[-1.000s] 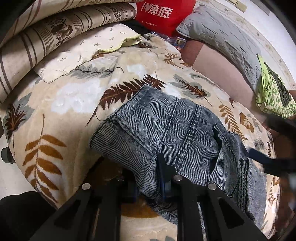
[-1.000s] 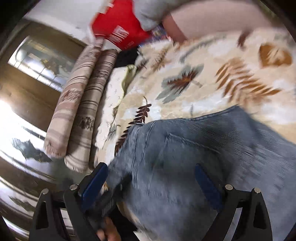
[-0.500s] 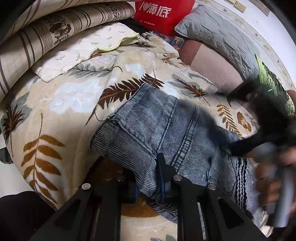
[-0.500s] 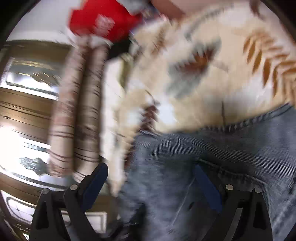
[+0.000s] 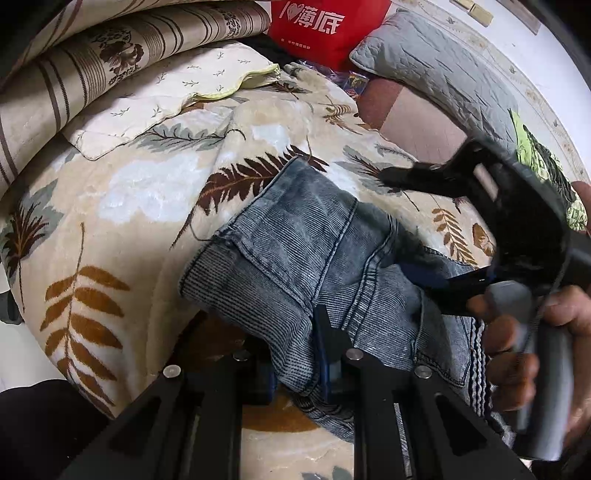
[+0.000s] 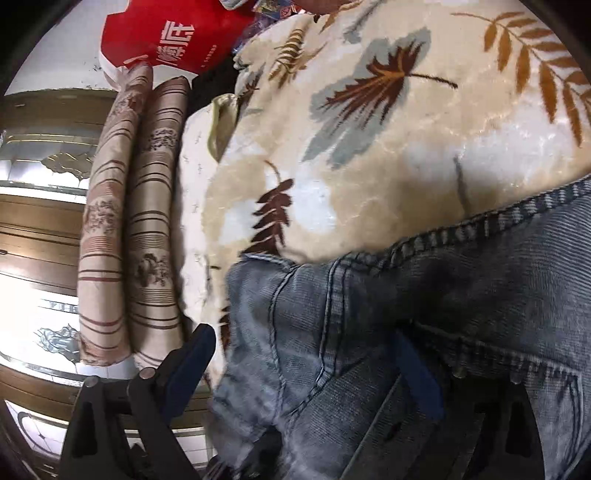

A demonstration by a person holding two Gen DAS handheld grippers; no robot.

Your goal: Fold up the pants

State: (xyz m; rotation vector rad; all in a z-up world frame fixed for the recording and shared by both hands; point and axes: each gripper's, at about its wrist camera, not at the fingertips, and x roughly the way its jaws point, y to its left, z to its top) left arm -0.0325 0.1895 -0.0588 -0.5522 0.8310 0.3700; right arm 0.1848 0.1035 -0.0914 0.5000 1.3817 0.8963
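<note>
Grey-blue jeans (image 5: 295,240) lie folded on a cream leaf-patterned blanket (image 5: 147,192). At the near edge my left gripper (image 5: 295,363) is shut on a bunched fold of the denim. A hand holds my right gripper (image 5: 402,225) at the right, over the jeans' middle. One of its fingers is above the cloth and its blue pad is low on the denim. In the right wrist view the right gripper (image 6: 310,362) stands wide open. The jeans (image 6: 369,314) fill the space between its pads and cover the base of its right finger.
Two striped bolsters (image 5: 110,55) and a small floral pillow (image 5: 155,99) lie at the blanket's far left. A red bag (image 5: 325,29), a grey quilted pillow (image 5: 424,70) and a green cloth (image 5: 539,162) sit behind and to the right. The blanket's edge drops off at the left.
My right gripper came into the left wrist view from the right and sank onto the jeans, rolling a little. The left gripper kept its hold and stayed put.
</note>
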